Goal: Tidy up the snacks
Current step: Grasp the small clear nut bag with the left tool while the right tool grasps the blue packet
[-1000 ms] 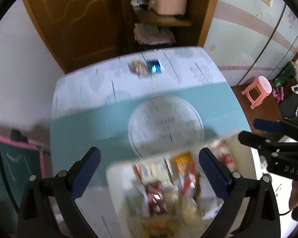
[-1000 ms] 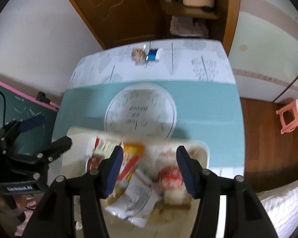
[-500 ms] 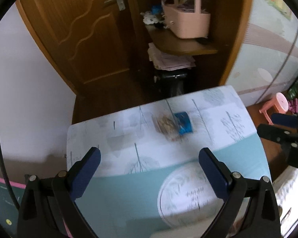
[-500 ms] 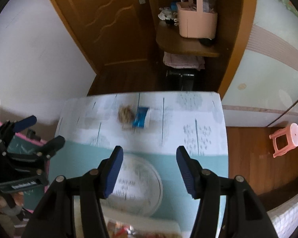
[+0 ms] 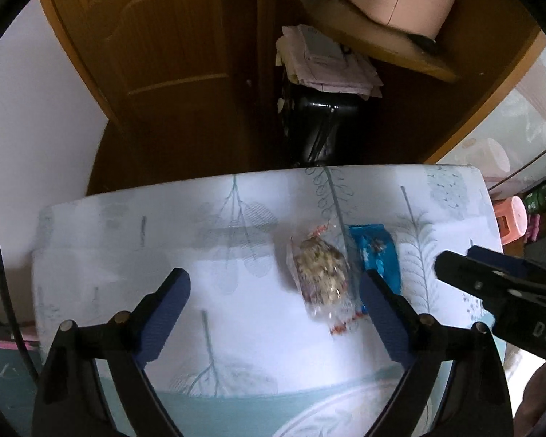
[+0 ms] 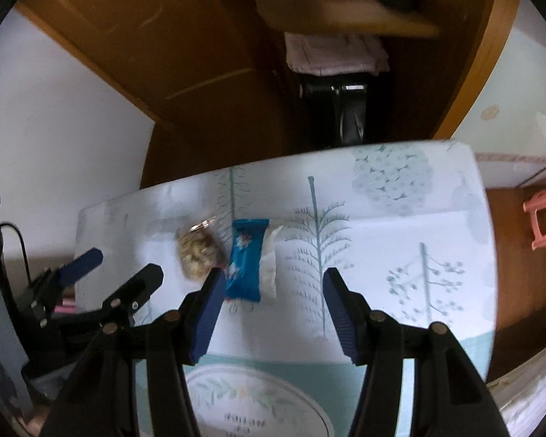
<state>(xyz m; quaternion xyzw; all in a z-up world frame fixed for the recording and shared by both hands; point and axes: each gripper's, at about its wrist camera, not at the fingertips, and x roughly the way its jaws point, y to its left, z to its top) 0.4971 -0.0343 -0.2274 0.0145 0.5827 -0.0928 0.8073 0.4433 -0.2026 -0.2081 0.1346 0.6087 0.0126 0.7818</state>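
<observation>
A clear packet of brown nutty snack (image 5: 322, 276) and a blue wrapped bar (image 5: 376, 255) lie side by side on the far part of the table. In the right wrist view the clear packet (image 6: 198, 251) lies left of the blue bar (image 6: 245, 260), with a white packet (image 6: 269, 262) against the bar's right side. My left gripper (image 5: 273, 300) is open and empty, just short of the clear packet. My right gripper (image 6: 271, 298) is open and empty, with its left finger near the blue bar. The right gripper also shows at the right of the left wrist view (image 5: 466, 264).
The table (image 5: 163, 255) has a white cloth with leaf prints, then a teal band with a round white print (image 6: 254, 400) nearer me. Beyond the far edge are a wooden door (image 5: 163, 54), a shelf with a pink basket (image 5: 396, 0) and a pink stool (image 6: 544, 222).
Both grippers have moved forward over the table toward the two snacks at its far side. The white tray full of snacks has dropped out of both views.
</observation>
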